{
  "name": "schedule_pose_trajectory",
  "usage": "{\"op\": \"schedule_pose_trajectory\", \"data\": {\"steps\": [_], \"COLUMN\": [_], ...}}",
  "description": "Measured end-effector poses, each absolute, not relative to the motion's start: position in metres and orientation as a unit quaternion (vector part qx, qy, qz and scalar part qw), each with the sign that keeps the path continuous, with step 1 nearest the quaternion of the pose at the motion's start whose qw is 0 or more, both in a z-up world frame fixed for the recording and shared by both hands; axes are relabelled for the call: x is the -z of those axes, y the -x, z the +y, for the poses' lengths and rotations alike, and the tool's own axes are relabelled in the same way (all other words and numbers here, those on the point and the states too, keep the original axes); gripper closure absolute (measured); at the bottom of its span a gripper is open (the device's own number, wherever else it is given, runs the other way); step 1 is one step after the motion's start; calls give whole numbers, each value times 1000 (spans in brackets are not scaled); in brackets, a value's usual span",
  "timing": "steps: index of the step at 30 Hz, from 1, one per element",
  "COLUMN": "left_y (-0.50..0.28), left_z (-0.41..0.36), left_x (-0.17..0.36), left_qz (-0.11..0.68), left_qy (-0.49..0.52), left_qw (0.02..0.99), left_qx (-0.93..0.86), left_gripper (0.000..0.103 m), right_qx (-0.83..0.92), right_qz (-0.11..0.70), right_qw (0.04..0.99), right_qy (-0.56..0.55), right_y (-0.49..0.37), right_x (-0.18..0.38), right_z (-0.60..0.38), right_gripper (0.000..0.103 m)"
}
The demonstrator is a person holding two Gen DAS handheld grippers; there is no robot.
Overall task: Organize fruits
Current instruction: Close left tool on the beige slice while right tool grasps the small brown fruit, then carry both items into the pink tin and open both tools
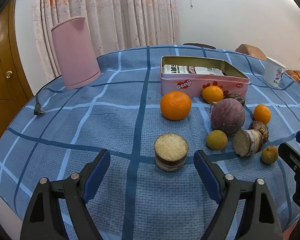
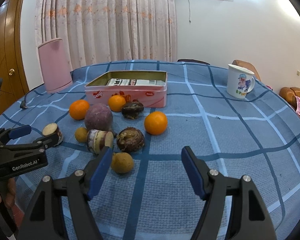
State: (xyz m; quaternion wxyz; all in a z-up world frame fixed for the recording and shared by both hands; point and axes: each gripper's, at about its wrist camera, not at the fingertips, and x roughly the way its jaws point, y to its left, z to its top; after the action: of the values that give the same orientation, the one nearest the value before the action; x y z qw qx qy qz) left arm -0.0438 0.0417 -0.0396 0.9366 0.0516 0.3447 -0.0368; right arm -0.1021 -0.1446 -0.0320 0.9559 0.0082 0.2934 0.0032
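Fruits lie on a blue checked tablecloth [image 1: 110,200] in front of an open pink tin [image 1: 202,84]. A cut sugarcane piece [image 1: 171,152] stands just ahead of my left gripper [image 1: 152,160], which is open and empty. Behind it are a large orange [image 1: 175,105], a purple round fruit [image 1: 228,116], a second cane piece [image 1: 247,143] and small yellow fruits [image 1: 216,140]. My right gripper [image 2: 147,156] is open and empty. A yellow fruit [image 2: 122,163] lies by its left finger, with a brown water chestnut [image 2: 130,139] and an orange [image 2: 155,123] beyond.
A pink cylindrical kettle [image 1: 75,52] with a loose cord and plug [image 1: 38,110] stands at the back left. A white cartoon mug [image 2: 240,82] stands at the back right. The tin [image 2: 130,92] holds a printed packet. Chairs sit behind the table's far edge.
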Motion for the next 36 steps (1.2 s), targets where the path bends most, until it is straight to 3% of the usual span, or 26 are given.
{"op": "schedule_pose_trajectory", "data": {"steps": [8, 16, 17, 19, 22, 23, 25, 31, 36], "left_y": [39, 30, 29, 25, 24, 24, 24, 20, 4], "left_z": [45, 44, 43, 43, 41, 39, 37, 37, 31], "left_x": [46, 47, 48, 50, 50, 50, 50, 46, 19], "left_qz": [360, 372, 372, 377, 375, 374, 372, 370, 347], "left_qy": [-36, -13, -15, -14, -17, -19, -25, -28, -18], "left_qw": [930, 924, 925, 923, 923, 923, 923, 923, 930], "left_qx": [61, 83, 80, 78, 87, 91, 95, 102, 117], "left_gripper": [17, 17, 20, 40, 58, 60, 66, 66, 66], "right_qx": [-15, -41, -45, -48, -52, -55, -61, -69, -77], "right_qz": [314, 336, 340, 341, 341, 339, 340, 327, 276], "right_qw": [949, 941, 939, 939, 939, 939, 938, 942, 958], "right_qy": [-4, 2, 0, 3, 12, 12, 14, -25, -32], "right_y": [95, 86, 85, 84, 84, 84, 84, 83, 71], "right_x": [37, 47, 49, 52, 53, 53, 53, 42, 2], "right_z": [-142, -135, -134, -133, -129, -128, -127, -141, -151], "right_gripper": [30, 37, 42, 47, 62, 71, 73, 73, 73]}}
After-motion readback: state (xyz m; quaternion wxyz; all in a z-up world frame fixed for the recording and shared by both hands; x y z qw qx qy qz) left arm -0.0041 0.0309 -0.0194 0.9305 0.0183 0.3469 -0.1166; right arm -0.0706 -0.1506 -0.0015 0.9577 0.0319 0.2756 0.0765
